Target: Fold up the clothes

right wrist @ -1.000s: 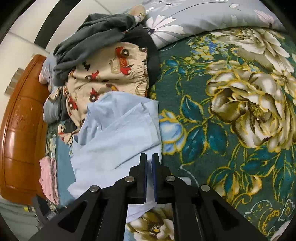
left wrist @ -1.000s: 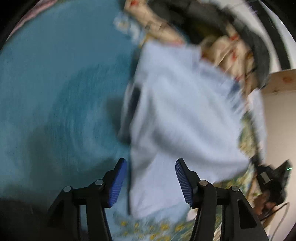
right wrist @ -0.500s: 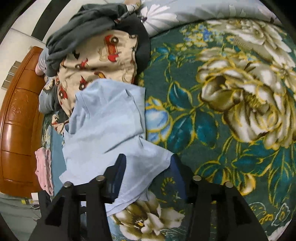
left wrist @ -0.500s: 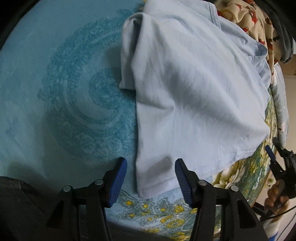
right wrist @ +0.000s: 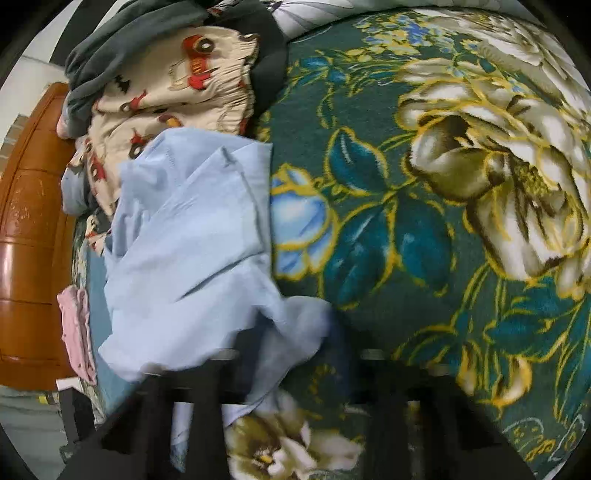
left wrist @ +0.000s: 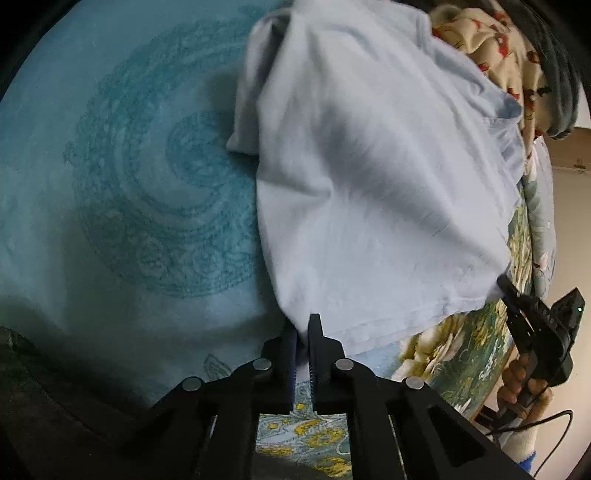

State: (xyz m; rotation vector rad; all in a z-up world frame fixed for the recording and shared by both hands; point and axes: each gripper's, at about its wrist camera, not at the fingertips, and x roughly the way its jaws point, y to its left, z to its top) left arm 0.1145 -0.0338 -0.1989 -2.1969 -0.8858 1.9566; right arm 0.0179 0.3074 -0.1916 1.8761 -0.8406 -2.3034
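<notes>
Below, the work surface is a bed covered by a dark green blanket (right wrist: pixel 417 258) printed with large cream and blue flowers outlined in yellow. Over one part of it lies a teal towel (left wrist: pixel 122 177) bearing a concentric medallion pattern. A pale blue shirt (left wrist: pixel 376 177) lies spread across the boundary, partly on the towel and partly on the floral blanket, with one sleeve folded under along its towel-side edge.

Left gripper (left wrist: pixel 303 334): jaws closed to a narrow slit, pinching the near hem corner of the pale blue shirt. Right gripper (right wrist: pixel 291 354): strongly blurred in its own camera; its jaws stand apart, with a loose corner of the shirt lying between and over them; whether they grip it cannot be told. In the left camera the same gripper appears at the shirt's far hem corner, carried by a hand (left wrist: pixel 521 384) with a cable trailing below it.

Beyond the shirt sits a heap of unfolded clothes: a cream garment with red car prints (right wrist: pixel 177 85) and a dark grey garment (right wrist: pixel 125 37) on top. A small pink cloth (right wrist: pixel 75 332) lies at the bed's edge beside an orange-brown wooden headboard (right wrist: pixel 29 236). A grey floral pillow (right wrist: pixel 362 11) borders the blanket, and a pale wall shows past the pile.
</notes>
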